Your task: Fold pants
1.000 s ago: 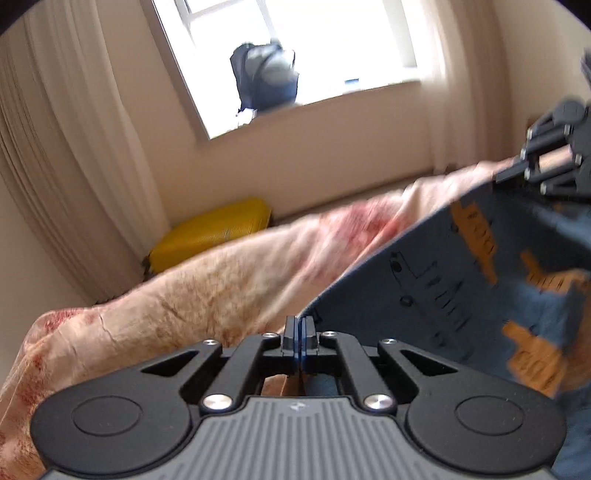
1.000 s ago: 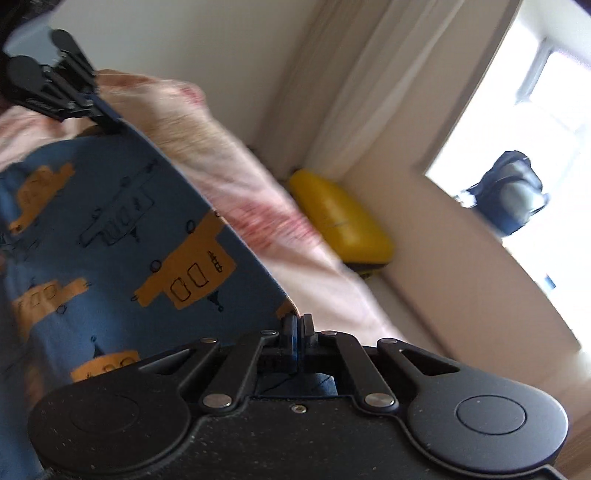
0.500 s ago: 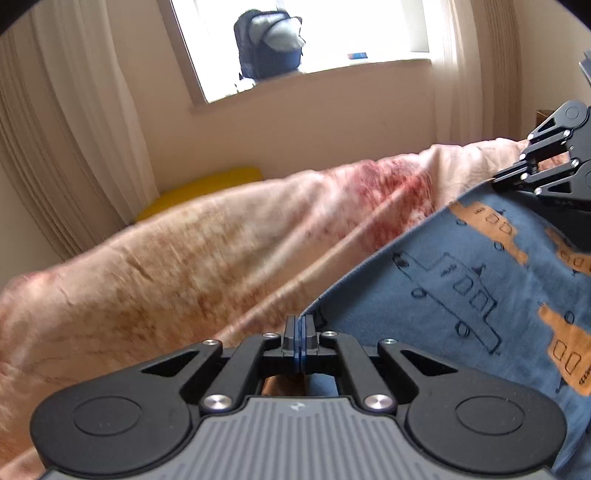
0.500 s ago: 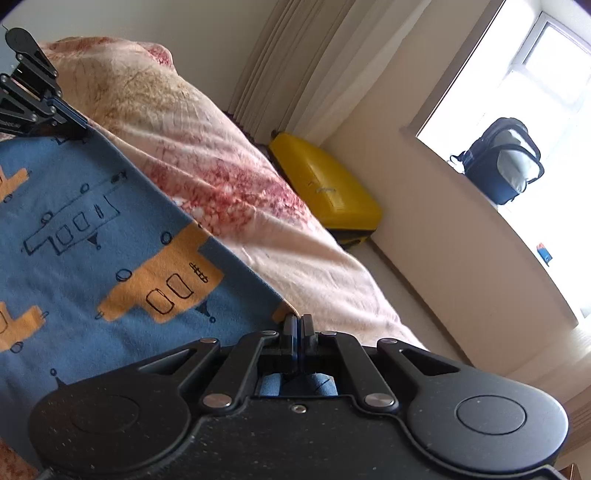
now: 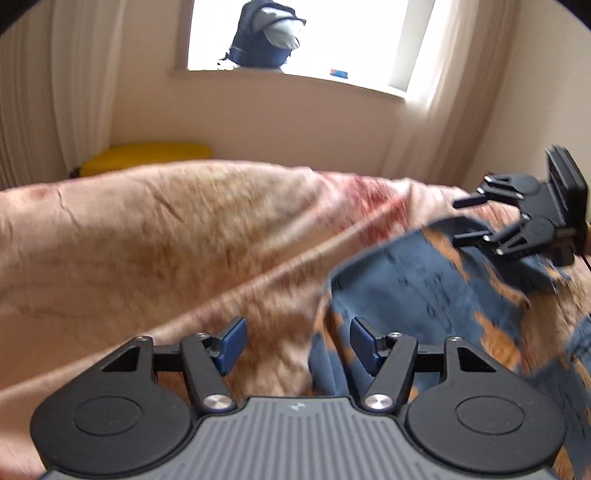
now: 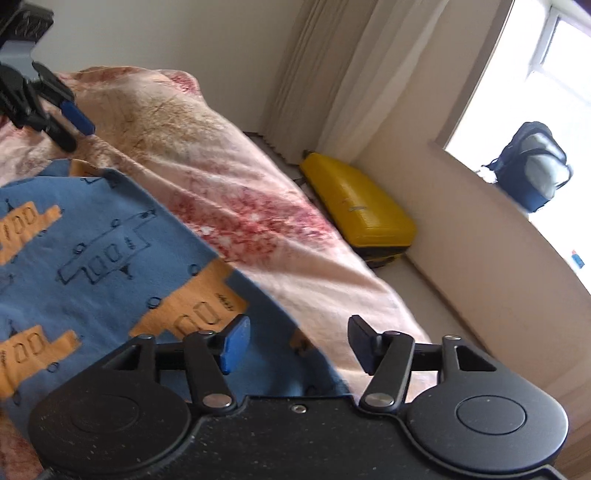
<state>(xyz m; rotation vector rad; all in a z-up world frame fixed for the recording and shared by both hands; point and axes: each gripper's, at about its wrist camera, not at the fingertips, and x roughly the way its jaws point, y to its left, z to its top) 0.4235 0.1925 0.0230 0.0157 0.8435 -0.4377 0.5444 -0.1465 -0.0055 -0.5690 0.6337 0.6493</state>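
Both our claws gape wide and empty, left claw (image 5: 295, 345) and right claw (image 6: 297, 345), over the blue cotton pants with orange vehicle prints (image 6: 96, 254) lying on the pink floral bedspread (image 5: 166, 236), its near edge running claw to claw.

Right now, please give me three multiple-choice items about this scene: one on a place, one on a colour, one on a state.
1. Where does the dark blue backpack stand?
A. on the window sill
B. on the bed
C. on the floor

2. What colour is the hard-shell suitcase beside the bed?
A. red
B. yellow
C. green

3. How are the left tongs and right tongs?
A. both shut on cloth
B. one open, one shut
C. both open

Answers: 1 A, it stands against the bright pane; 2 B, its shell is plainly yellow; 3 C, a wide gap shows between each pair of fingers, and the blue printed cotton pants lie on the pink floral blanket.
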